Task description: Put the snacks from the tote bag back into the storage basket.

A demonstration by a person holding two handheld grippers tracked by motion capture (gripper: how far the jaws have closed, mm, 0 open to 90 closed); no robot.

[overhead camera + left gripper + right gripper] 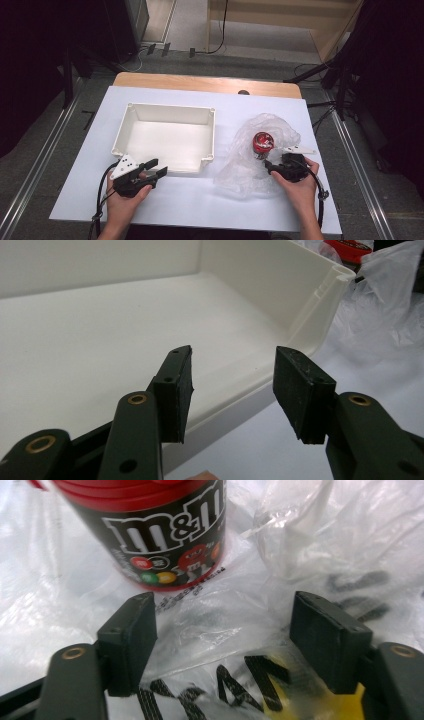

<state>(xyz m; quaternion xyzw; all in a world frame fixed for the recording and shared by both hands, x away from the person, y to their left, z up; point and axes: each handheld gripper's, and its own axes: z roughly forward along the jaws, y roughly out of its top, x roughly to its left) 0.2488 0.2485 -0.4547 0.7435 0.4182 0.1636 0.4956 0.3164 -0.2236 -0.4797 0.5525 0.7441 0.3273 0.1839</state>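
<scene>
The work looks barely begun. The candy tub (263, 142), black with a red lid, stands upright on the crumpled clear plastic bag (250, 165), just beyond the tips of the right tool (270, 166). In the right gripper view the tub (165, 535) is ahead and a little to the left of the gap between the jaws; those jaws stand wide apart with only the bag's film (220, 630) between them, and nothing is gripped. Whether the pads already touch the film is hard to tell, since it is clear and wrinkled.

The white tray (212, 137) sits just ahead of the left tool (159, 167), with nothing in it. In the left gripper view the left tool's jaws are half open over the tray's near wall (235, 405) and hold nothing.

So, as I judge it, nothing has gone into the tray yet. Left to do: free the tub from the bag or take hold of it, carry it across the bench, and set it in the tray.
</scene>
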